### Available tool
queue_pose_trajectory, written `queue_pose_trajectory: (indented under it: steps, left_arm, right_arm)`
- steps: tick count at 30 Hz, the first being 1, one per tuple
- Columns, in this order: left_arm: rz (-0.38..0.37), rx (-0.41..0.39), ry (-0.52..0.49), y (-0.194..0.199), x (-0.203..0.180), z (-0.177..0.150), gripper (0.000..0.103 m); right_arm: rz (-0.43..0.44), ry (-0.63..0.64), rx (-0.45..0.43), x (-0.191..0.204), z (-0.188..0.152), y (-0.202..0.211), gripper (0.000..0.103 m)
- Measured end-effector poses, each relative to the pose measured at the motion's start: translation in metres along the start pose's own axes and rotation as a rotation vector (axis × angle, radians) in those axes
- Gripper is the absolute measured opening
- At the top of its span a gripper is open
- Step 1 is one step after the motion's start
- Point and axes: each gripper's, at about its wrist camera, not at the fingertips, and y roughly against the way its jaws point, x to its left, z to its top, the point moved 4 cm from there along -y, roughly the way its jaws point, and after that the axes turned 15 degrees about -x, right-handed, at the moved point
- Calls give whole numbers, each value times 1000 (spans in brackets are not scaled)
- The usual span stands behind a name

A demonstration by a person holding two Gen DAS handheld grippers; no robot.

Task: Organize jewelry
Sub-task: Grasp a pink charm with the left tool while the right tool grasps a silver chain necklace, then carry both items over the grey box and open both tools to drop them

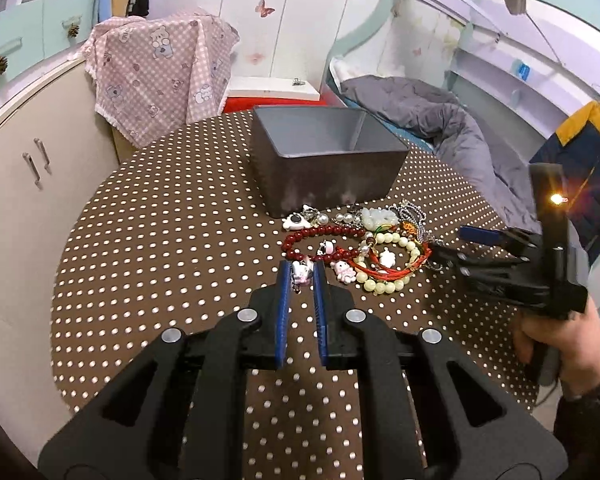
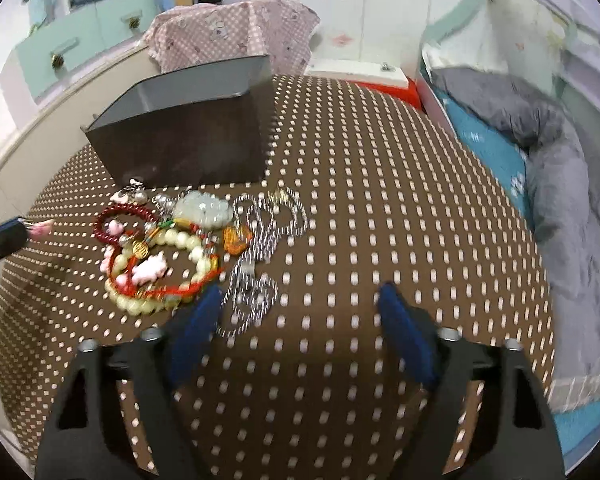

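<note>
Left gripper (image 1: 302,271): I see my blue pads closed on a small pink-and-white charm (image 1: 302,273), at the near left edge of the jewelry pile.
Red bead bracelet (image 1: 320,240): lies just beyond that charm, on the dotted tablecloth (image 1: 160,240).
Gray box (image 1: 324,160): stands open-topped behind the pile, its front wall close to the farthest pieces.
Cream bead bracelet (image 1: 392,264): sits right of the red one, tangled with red cord (image 2: 180,290).
Silver chain (image 2: 260,248): rightmost in the pile; in my right wrist view it runs down beside the left pad.
Right gripper (image 2: 300,304): my fingers stand wide apart, holding nothing, low over the cloth at the pile's right side.
</note>
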Motion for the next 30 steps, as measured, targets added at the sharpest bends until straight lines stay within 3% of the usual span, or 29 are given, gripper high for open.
queue_pose_trajectory:
  steps: [1, 2, 4, 8, 21, 26, 30]
  left_arm:
    - [-3, -3, 7, 3, 0, 1, 12]
    - [-4, -4, 12, 5, 0, 2, 12]
    - [-5, -10, 7, 9, 1, 6, 12]
    - [-13, -38, 12, 16, 3, 21, 12]
    - [-61, -186, -17, 21, -15, 118, 12]
    - [-60, -186, -10, 2, -16, 145, 12]
    - [-50, -144, -10, -22, -17, 151, 12]
  right_arm:
    - [17, 13, 6, 1, 3, -1, 33]
    - [23, 24, 15, 1, 4, -2, 9]
    - [67, -18, 32, -4, 7, 0, 9]
    - [115, -59, -49, -12, 35, 26, 9]
    - [270, 77, -335, 13, 175, 115, 9]
    - [308, 107, -404, 26, 217, 126, 9]
    - [325, 95, -387, 31, 225, 106, 9]
